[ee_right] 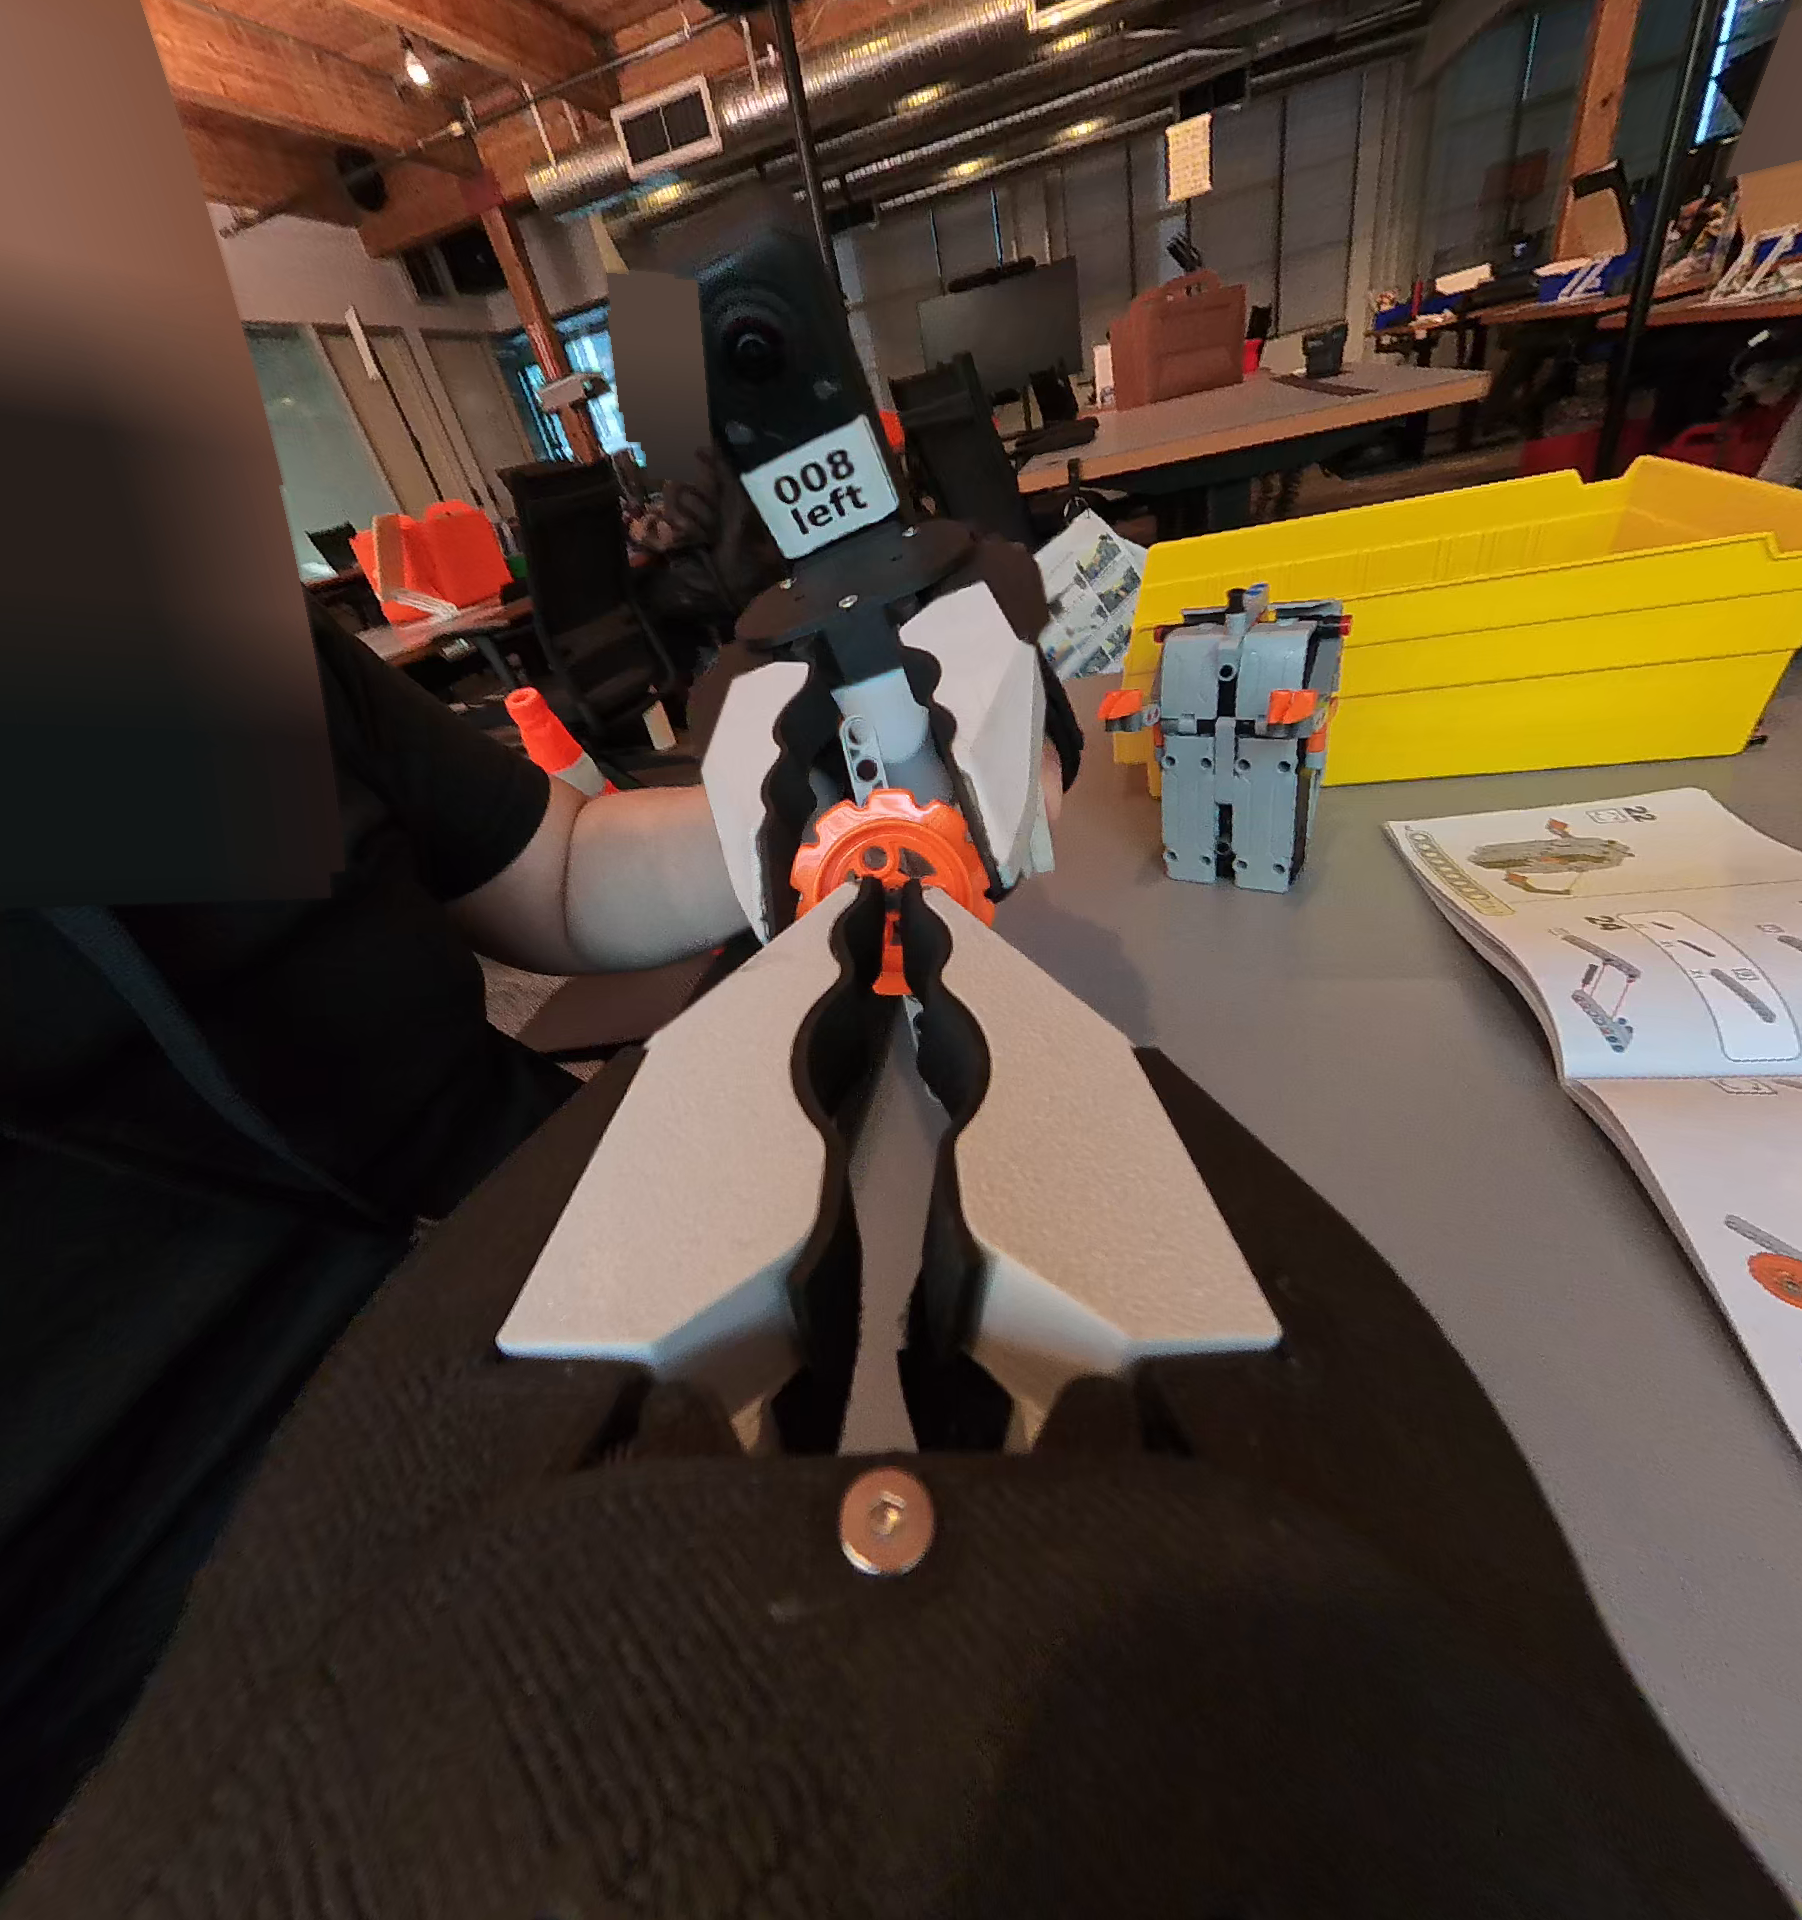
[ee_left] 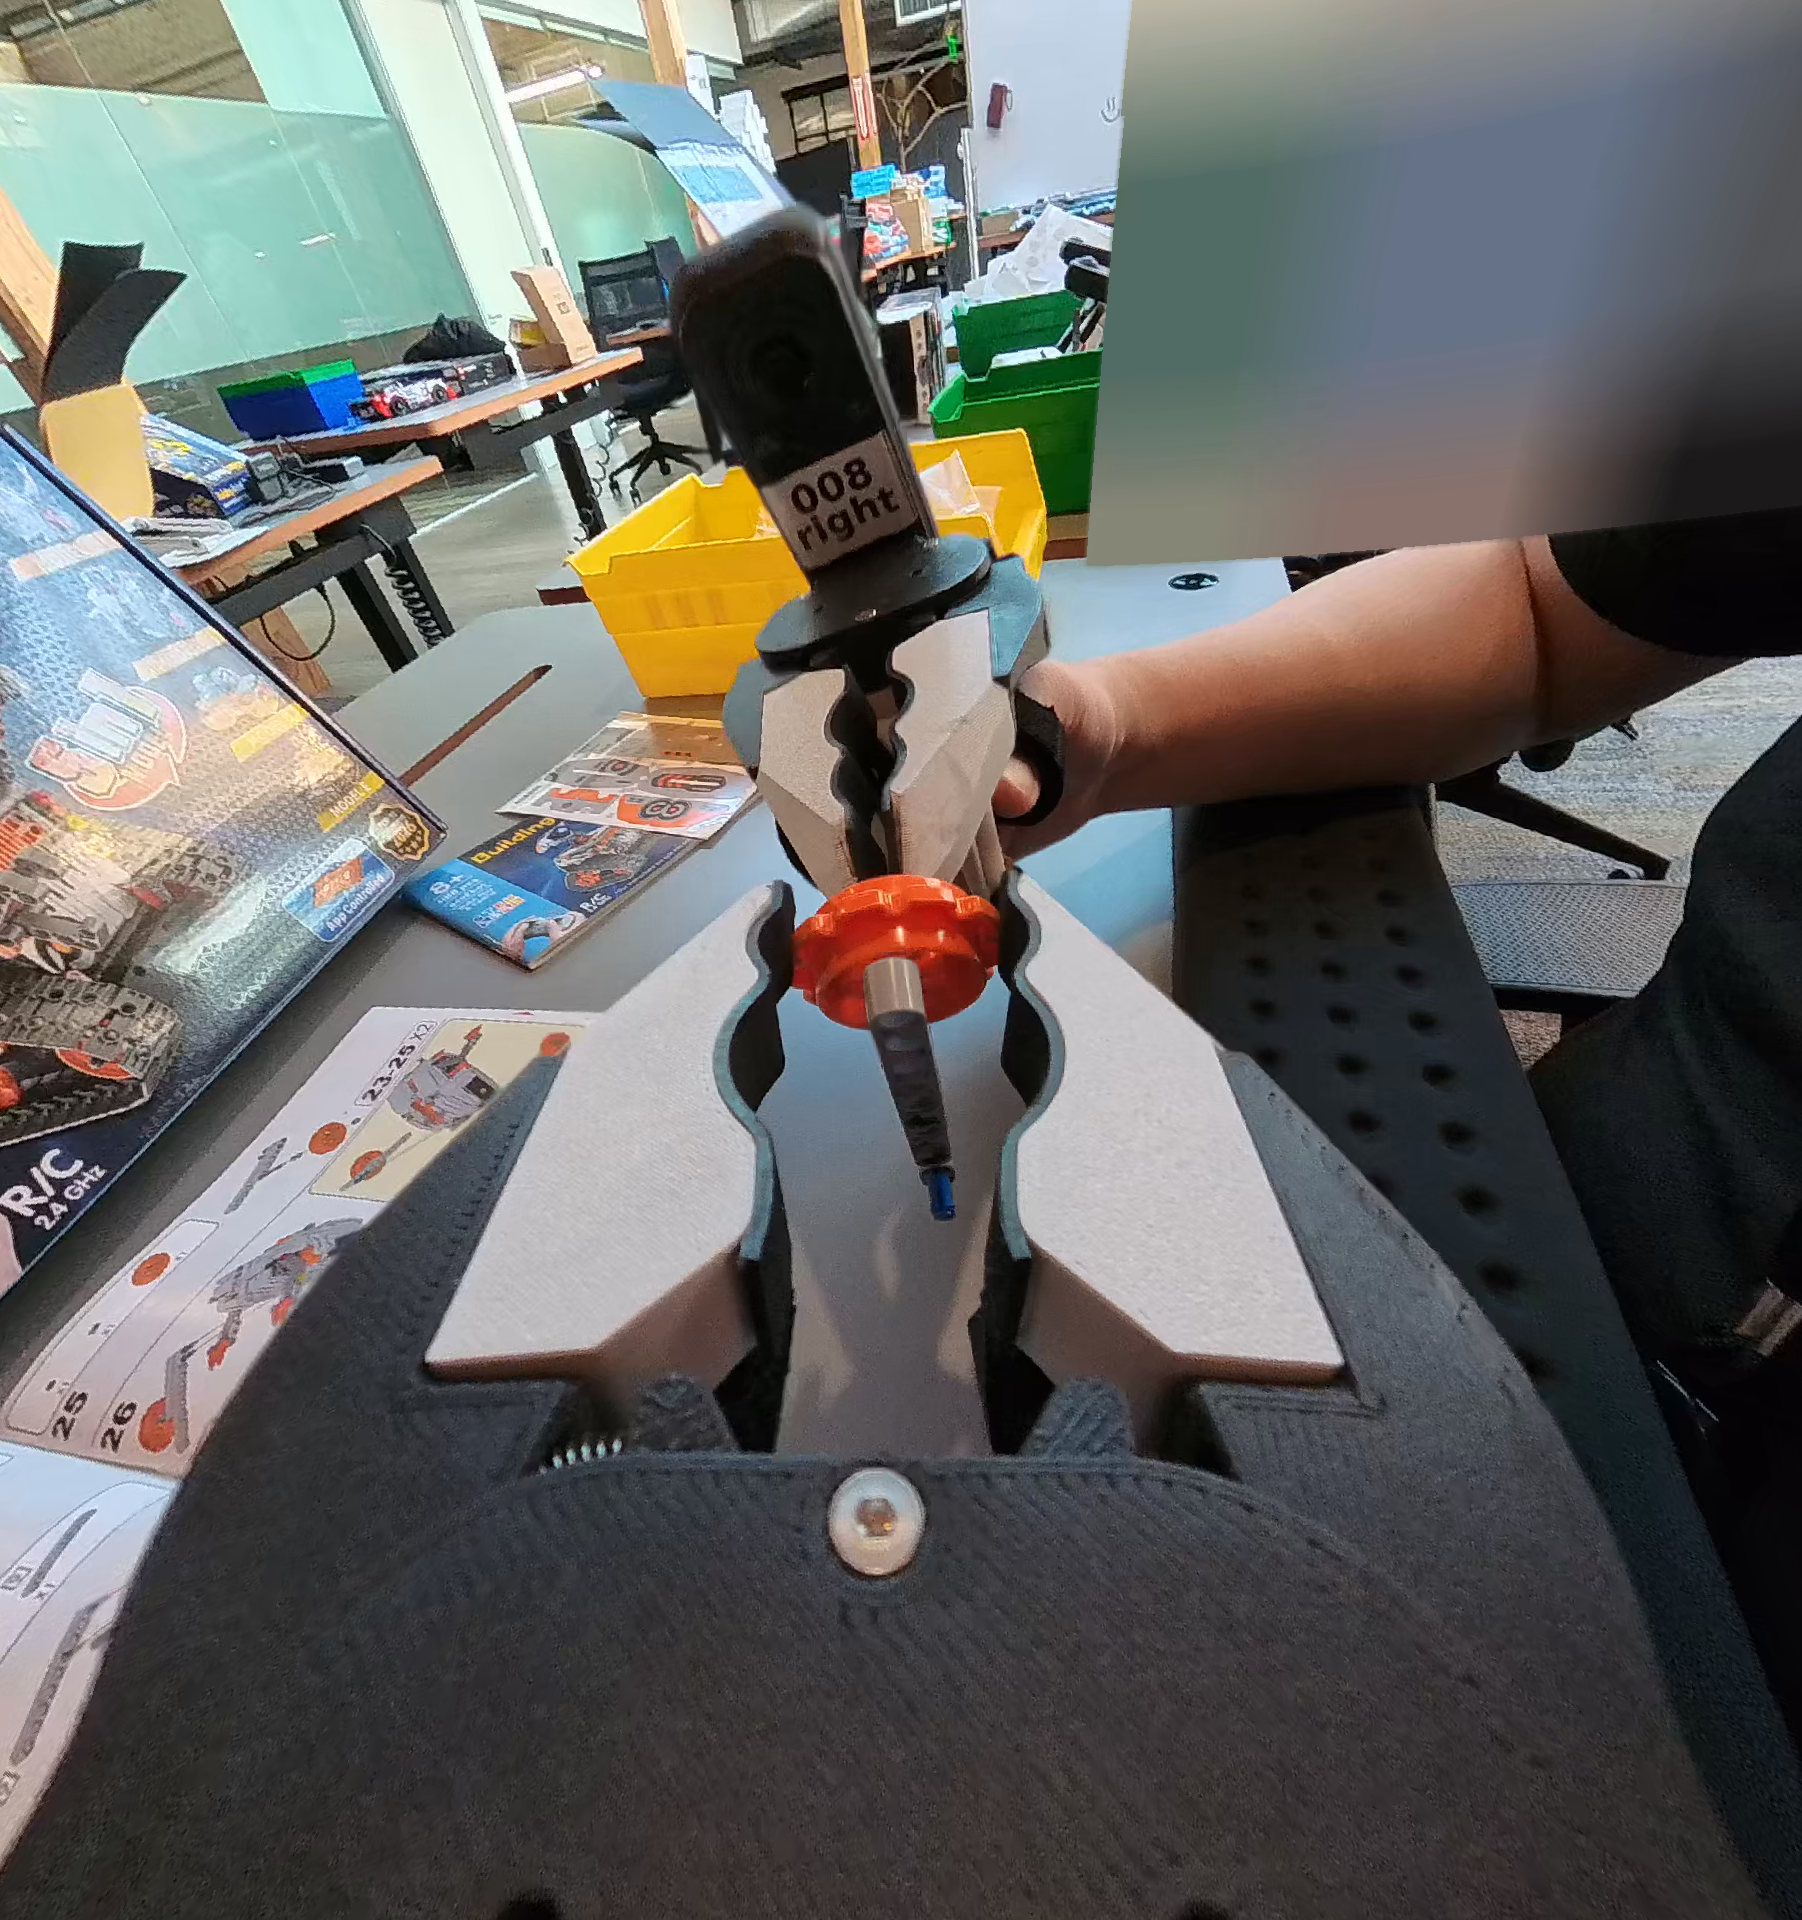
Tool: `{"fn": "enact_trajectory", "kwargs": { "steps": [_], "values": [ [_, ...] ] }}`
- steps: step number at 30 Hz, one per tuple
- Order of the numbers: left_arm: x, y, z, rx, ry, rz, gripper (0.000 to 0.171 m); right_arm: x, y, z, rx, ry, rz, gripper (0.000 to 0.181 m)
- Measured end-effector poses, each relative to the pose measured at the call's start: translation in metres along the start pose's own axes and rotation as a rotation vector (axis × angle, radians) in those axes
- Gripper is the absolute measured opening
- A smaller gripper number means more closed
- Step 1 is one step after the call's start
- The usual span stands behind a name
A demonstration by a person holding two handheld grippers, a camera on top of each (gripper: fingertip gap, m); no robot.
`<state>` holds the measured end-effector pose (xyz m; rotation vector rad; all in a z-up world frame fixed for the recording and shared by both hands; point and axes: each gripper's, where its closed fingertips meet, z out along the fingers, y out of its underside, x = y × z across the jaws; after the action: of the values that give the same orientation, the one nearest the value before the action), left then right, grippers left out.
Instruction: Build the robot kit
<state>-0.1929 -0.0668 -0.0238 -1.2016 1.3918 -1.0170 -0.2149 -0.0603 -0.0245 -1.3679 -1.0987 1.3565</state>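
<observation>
Grey counter in an open workshop with timber beams, glass partitions and other desks far behind.

At the centre of the left wrist view, the left gripper has its jaws clamped on an orange toothed wheel, one tip touching each side of the rim. A grey axle runs from the wheel's hub down the gap between the fingers towards the camera and ends in a small blue tip.

The right gripper meets it head-on from the far side. Its jaws are almost together and pinch an orange edge at the bottom of that wheel. Whether this edge is the wheel itself or a separate part is unclear. A thin grey strip hangs just below the pinch. The person's hand holds this gripper at centre right of the left wrist view.

In the right wrist view, a grey block model with orange clips stands upright right of centre, just in front of a yellow bin. An open instruction booklet lies at the right edge.

In the left wrist view, a large printed box leans at the left. A small booklet and a sticker sheet lie flat between it and the grippers. A perforated dark chair arm runs down the right side.
</observation>
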Motion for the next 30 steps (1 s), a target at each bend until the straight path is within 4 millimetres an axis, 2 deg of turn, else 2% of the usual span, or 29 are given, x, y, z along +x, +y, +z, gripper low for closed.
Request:
{"fn": "enact_trajectory", "kwargs": {
  "steps": [3,5,8,11,16,30],
  "values": [
    [-0.003,-0.004,-0.001,0.023,-0.026,-0.011,0.039,0.002,-0.003,-0.001,0.042,-0.022,0.072,0.002],
    [-0.006,-0.01,-0.008,0.069,-0.039,-0.059,0.044,0.001,-0.013,-0.006,0.101,-0.043,0.105,0.002],
    [-0.01,-0.019,-0.022,0.158,-0.058,-0.147,0.034,0.002,-0.025,-0.013,0.171,-0.045,0.129,0.002],
    [-0.01,-0.019,-0.022,0.164,-0.087,-0.184,0.026,0.003,-0.026,-0.013,0.169,-0.033,0.115,0.002],
    [-0.012,-0.017,-0.013,0.11,-0.193,-0.075,0.006,0.002,-0.025,-0.011,0.169,-0.035,0.116,0.002],
    [-0.001,-0.017,-0.014,0.055,-0.151,0.021,0.005,-0.007,-0.021,-0.009,0.116,-0.068,0.066,0.002]
  ]
}}
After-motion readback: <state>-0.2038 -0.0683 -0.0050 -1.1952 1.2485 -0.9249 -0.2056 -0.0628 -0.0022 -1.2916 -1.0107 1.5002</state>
